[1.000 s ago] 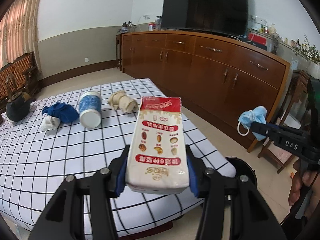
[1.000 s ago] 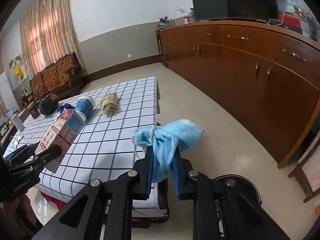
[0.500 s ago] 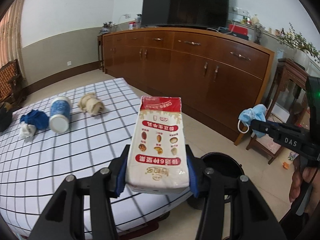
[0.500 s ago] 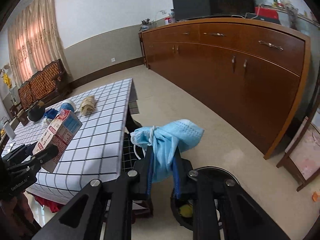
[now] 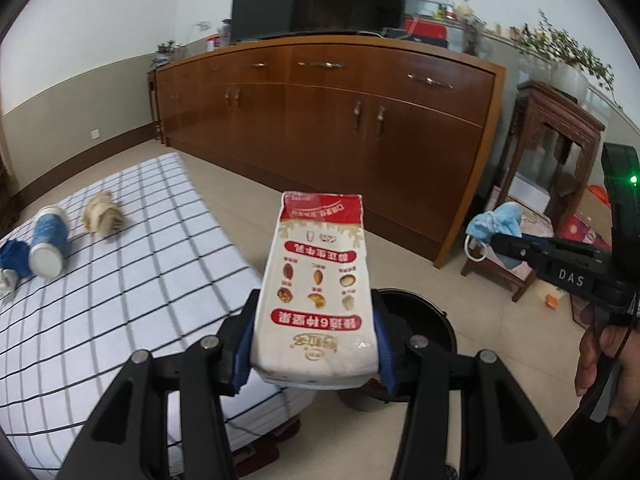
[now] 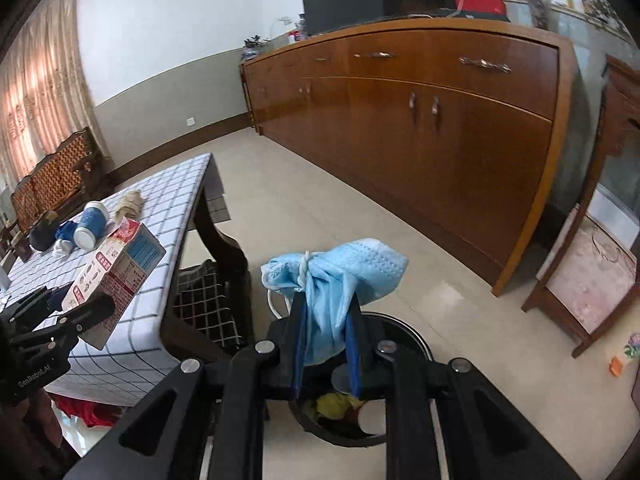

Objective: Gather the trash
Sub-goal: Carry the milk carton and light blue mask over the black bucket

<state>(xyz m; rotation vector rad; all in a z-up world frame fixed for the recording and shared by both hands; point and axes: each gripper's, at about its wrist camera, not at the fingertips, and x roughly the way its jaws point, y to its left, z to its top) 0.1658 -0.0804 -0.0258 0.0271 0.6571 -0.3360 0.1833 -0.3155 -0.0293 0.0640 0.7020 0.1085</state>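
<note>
My left gripper point(image 5: 316, 344) is shut on a white and red milk carton point(image 5: 318, 288), held over the table's corner; the carton point(image 6: 116, 272) and that gripper point(image 6: 74, 308) also show at the left of the right wrist view. My right gripper point(image 6: 326, 316) is shut on a crumpled blue face mask point(image 6: 340, 276), also visible at the right of the left wrist view as the mask point(image 5: 494, 224). A round black trash bin point(image 6: 404, 336) with some rubbish inside stands on the floor right below the mask; its rim point(image 5: 420, 312) peeks out behind the carton.
On the checked tablecloth point(image 5: 120, 280) lie a blue and white cup point(image 5: 46, 240), a tan crumpled wrapper point(image 5: 102, 216) and a blue cloth point(image 5: 10, 256). A long wooden sideboard point(image 5: 340, 120) runs behind. A small wooden stand point(image 6: 580, 280) is at the right. A hand point(image 5: 596, 356) grips the right tool.
Both grippers have swung away from the table toward the floor bin. The bin now sits right under the mask, and the cup and wrapper have slid off to the left.
</note>
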